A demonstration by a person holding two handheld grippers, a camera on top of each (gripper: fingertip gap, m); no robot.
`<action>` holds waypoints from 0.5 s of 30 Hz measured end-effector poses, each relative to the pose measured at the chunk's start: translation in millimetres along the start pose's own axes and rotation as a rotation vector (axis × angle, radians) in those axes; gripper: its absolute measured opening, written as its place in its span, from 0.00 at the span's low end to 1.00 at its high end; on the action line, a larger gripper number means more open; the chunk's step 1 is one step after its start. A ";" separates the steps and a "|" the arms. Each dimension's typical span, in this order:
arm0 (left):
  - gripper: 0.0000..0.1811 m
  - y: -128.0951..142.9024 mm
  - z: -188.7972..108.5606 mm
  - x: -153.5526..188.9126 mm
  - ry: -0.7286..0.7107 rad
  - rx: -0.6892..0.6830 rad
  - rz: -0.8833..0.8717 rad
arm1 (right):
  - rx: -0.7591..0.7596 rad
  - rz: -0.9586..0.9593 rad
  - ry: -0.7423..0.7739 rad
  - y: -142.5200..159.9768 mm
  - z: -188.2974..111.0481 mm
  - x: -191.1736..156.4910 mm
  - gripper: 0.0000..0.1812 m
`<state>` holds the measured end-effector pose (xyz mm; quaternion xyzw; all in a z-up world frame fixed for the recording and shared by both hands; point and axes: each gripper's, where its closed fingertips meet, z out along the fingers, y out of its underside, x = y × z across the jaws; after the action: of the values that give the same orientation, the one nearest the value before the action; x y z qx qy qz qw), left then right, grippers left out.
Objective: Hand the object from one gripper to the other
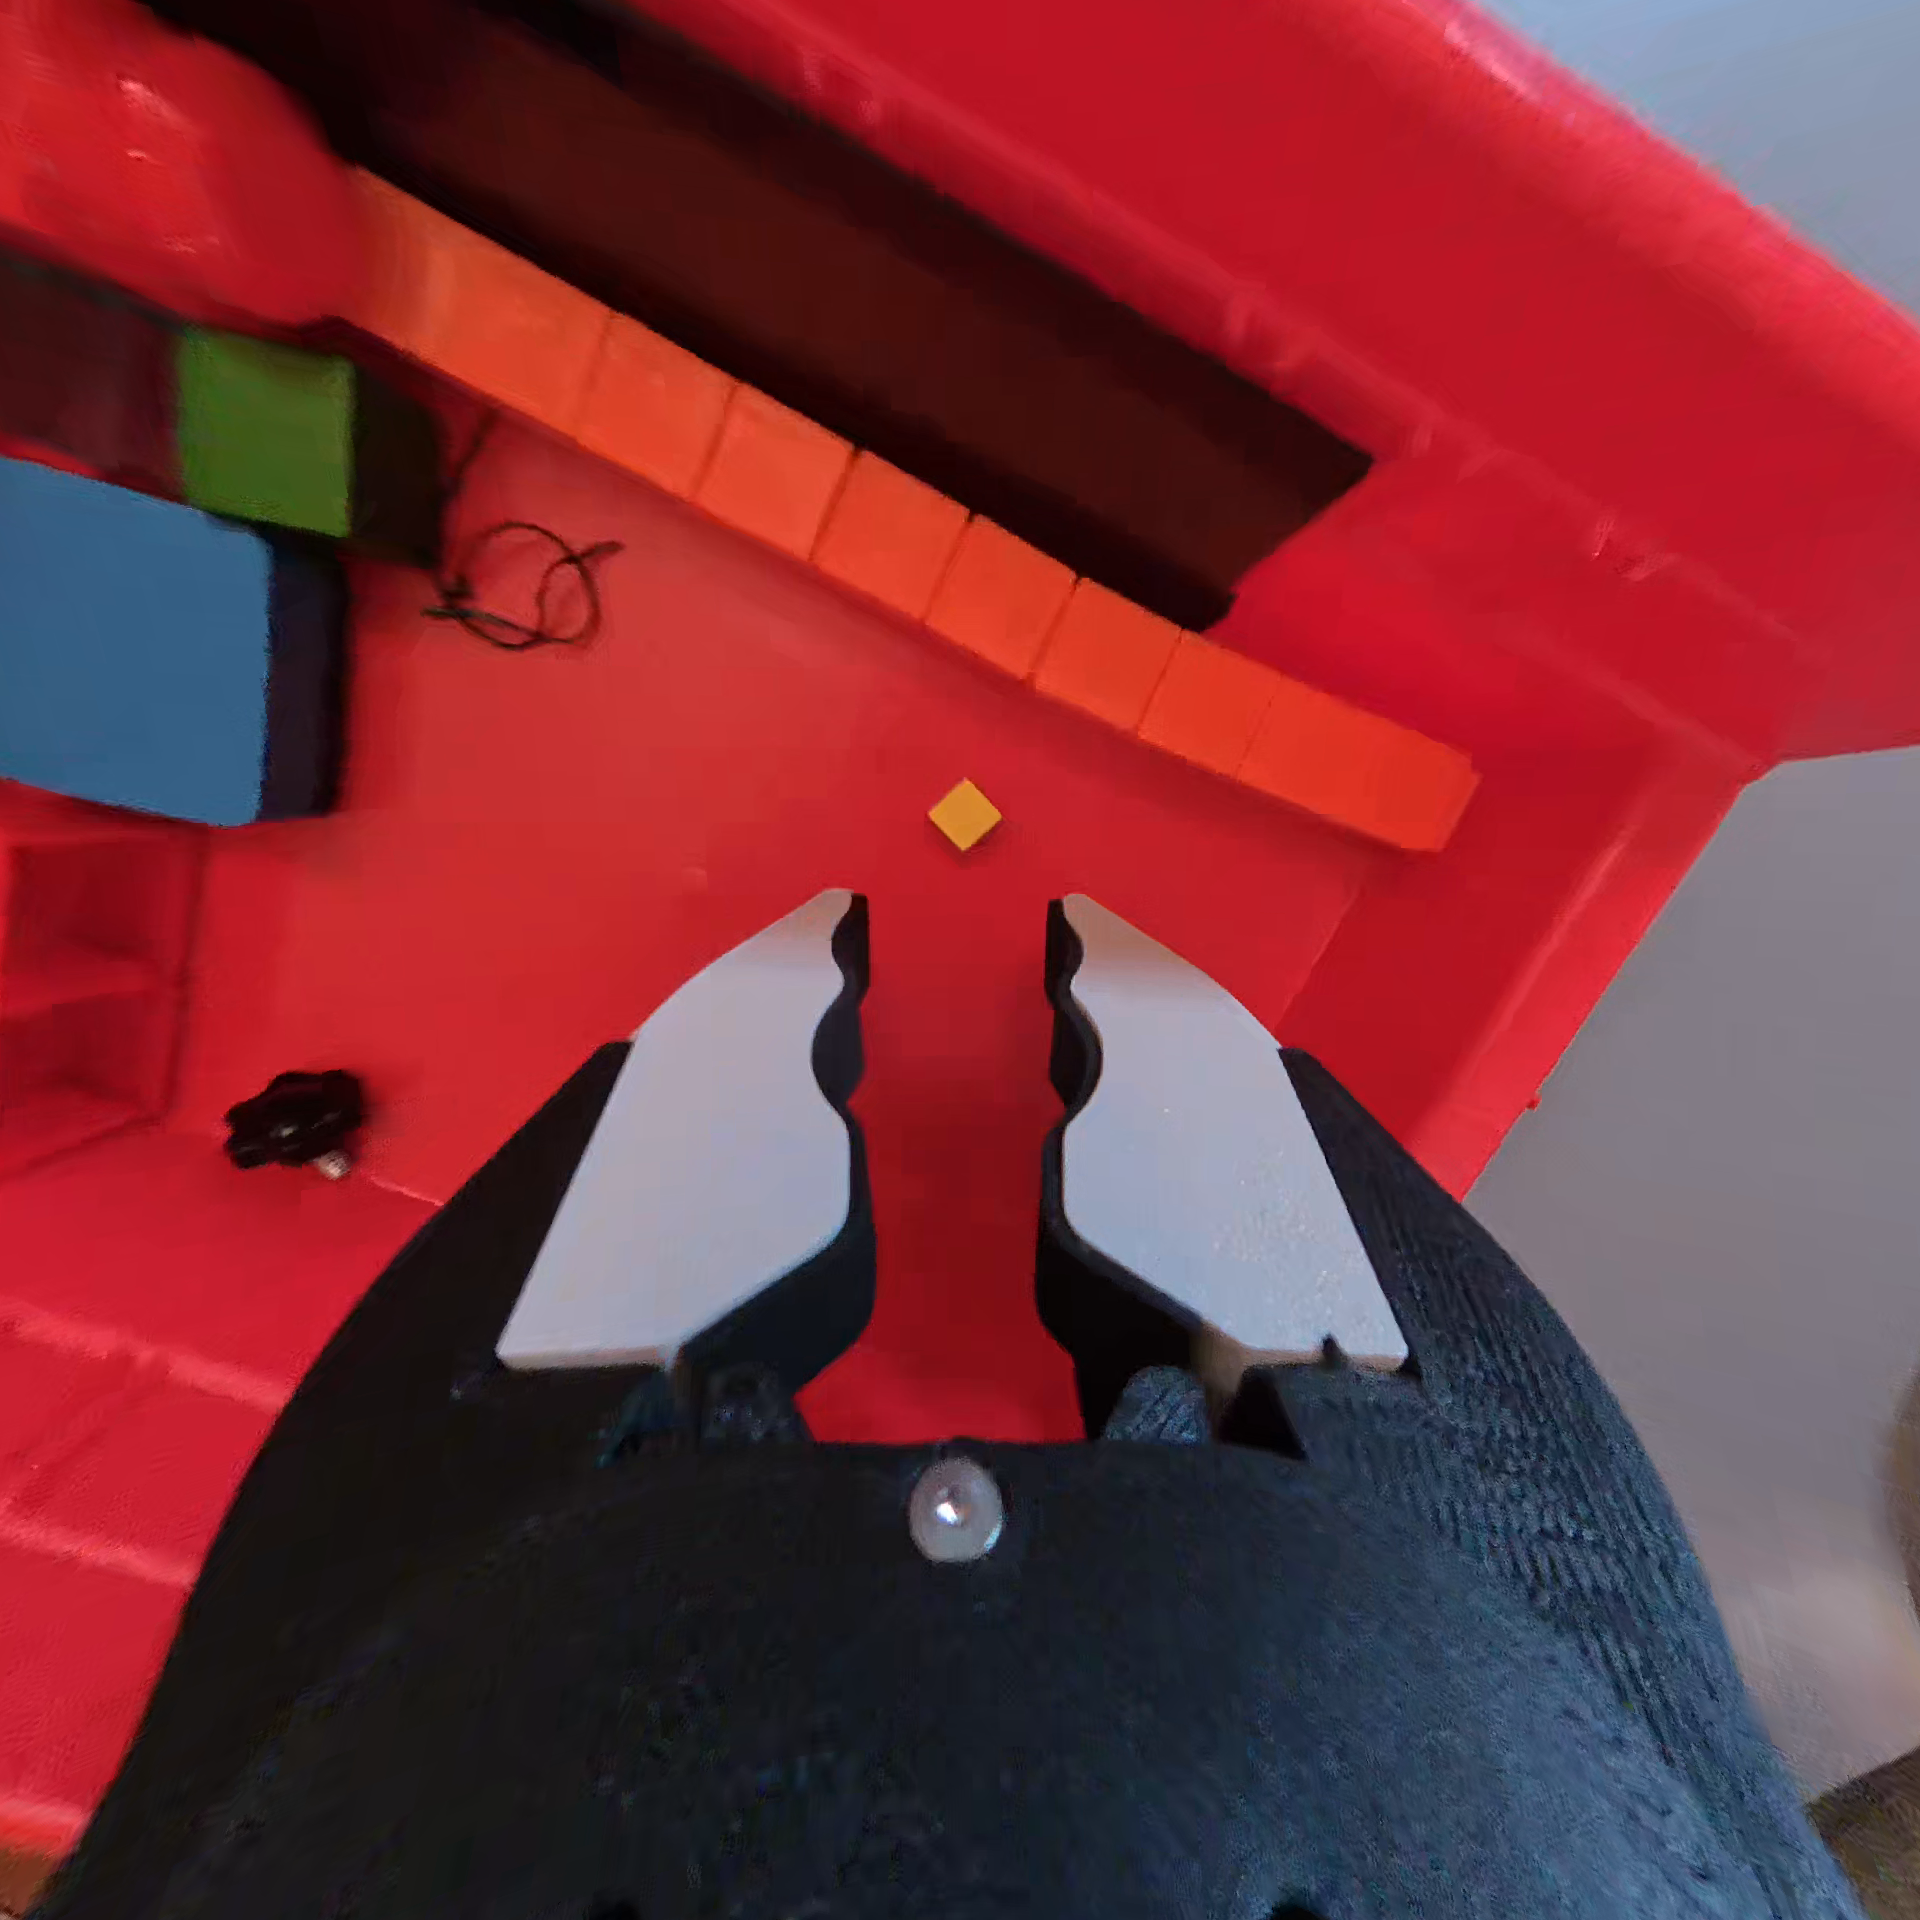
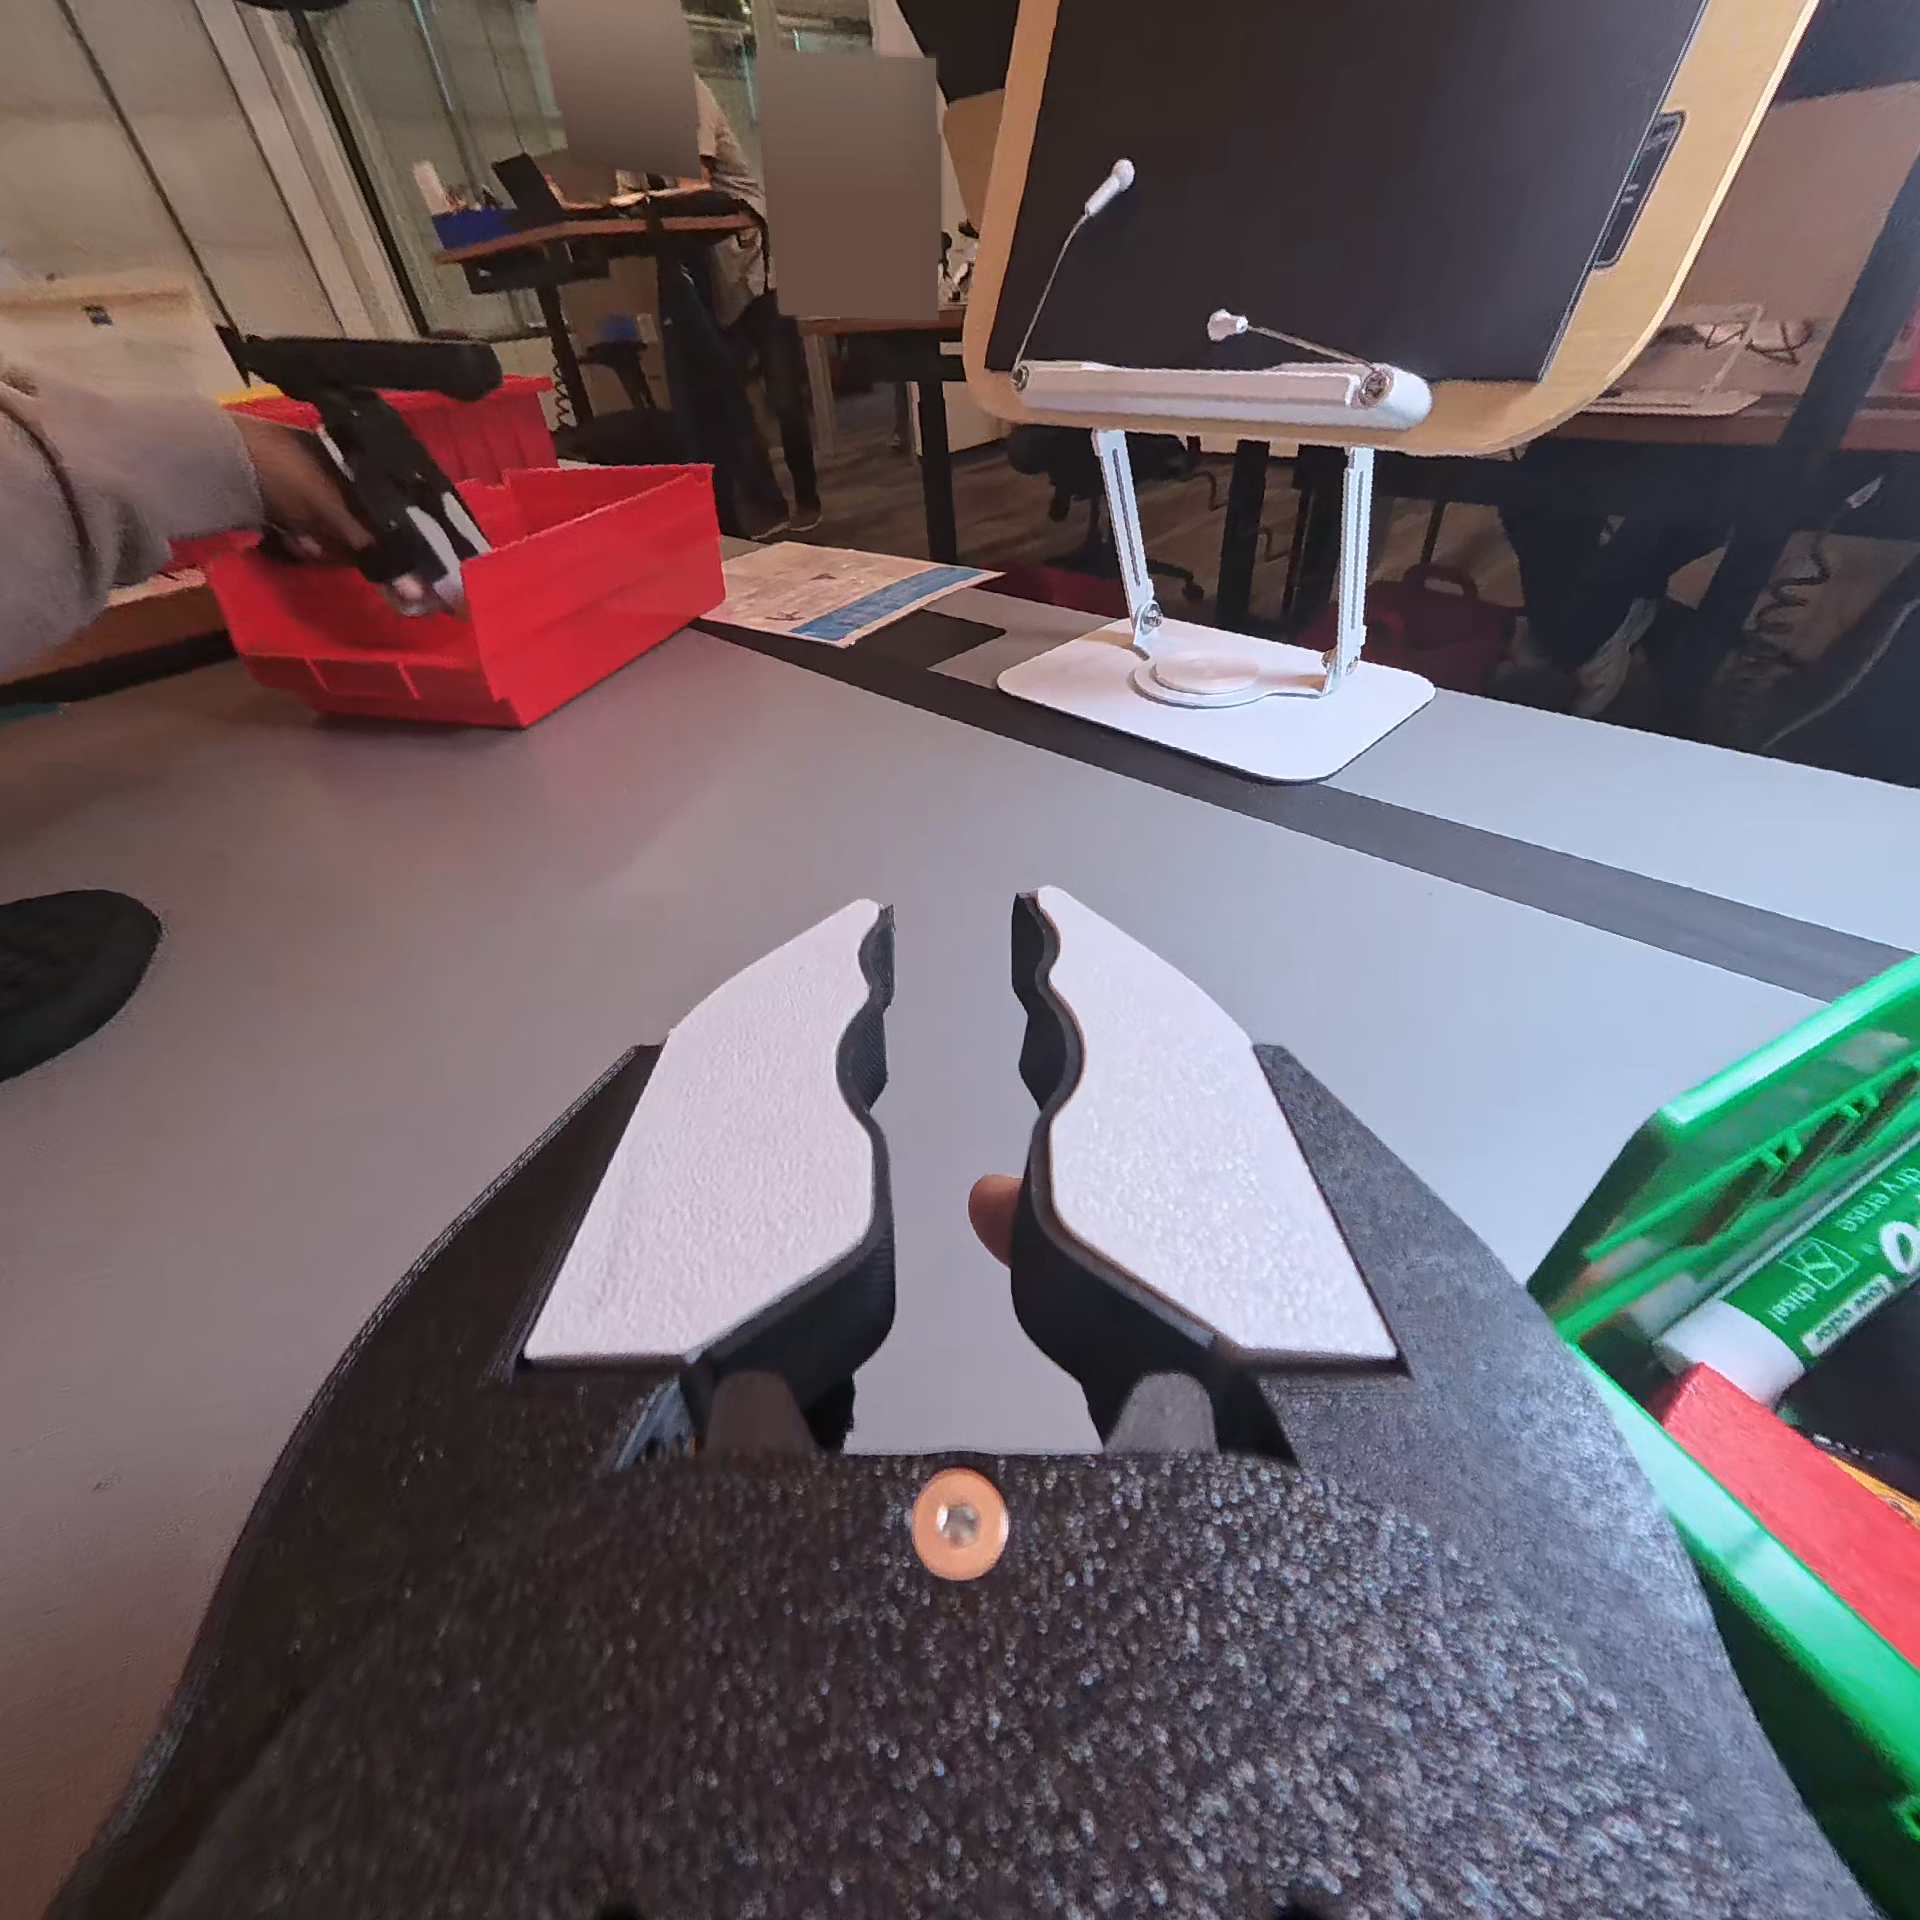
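My left gripper [image 1: 957, 906] is open and empty, pointing down into a red bin [image 1: 644, 790]. A small yellow cube [image 1: 965, 815] lies on the bin floor just beyond its fingertips. A long orange bar of joined cubes [image 1: 914, 540] lies behind it. My right gripper [image 2: 954, 910] is open and empty, held low over the grey table [image 2: 520, 883]. In the right wrist view the left gripper [image 2: 416, 540] shows far left, held by a hand over the red bin [image 2: 540, 613].
In the bin lie a blue block [image 1: 125, 634], a green block [image 1: 265, 431], a black cord [image 1: 530, 592] and a black knob [image 1: 296, 1117]. A green bin [image 2: 1766, 1299] with a marker sits at right. A tablet stand [image 2: 1226, 686] stands across the table. Some 60 centimetres of space lies between my two pairs of fingers.
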<state>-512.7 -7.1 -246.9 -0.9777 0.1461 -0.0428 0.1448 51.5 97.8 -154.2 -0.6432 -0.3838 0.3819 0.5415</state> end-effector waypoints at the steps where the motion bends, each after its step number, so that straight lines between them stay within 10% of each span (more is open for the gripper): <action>1: 0.18 -1.0 3.2 0.5 -0.002 -0.003 0.024 | -0.005 0.012 -0.001 2.0 1.2 1.3 0.12; 15: 0.08 -9.7 28.9 5.0 -0.036 -0.012 0.121 | -0.028 0.048 -0.007 10.9 5.1 1.1 0.12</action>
<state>-501.6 8.1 -271.4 -0.9685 0.2027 -0.0156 0.1436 48.2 99.6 -165.7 -0.6584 -0.3756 0.3917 0.5216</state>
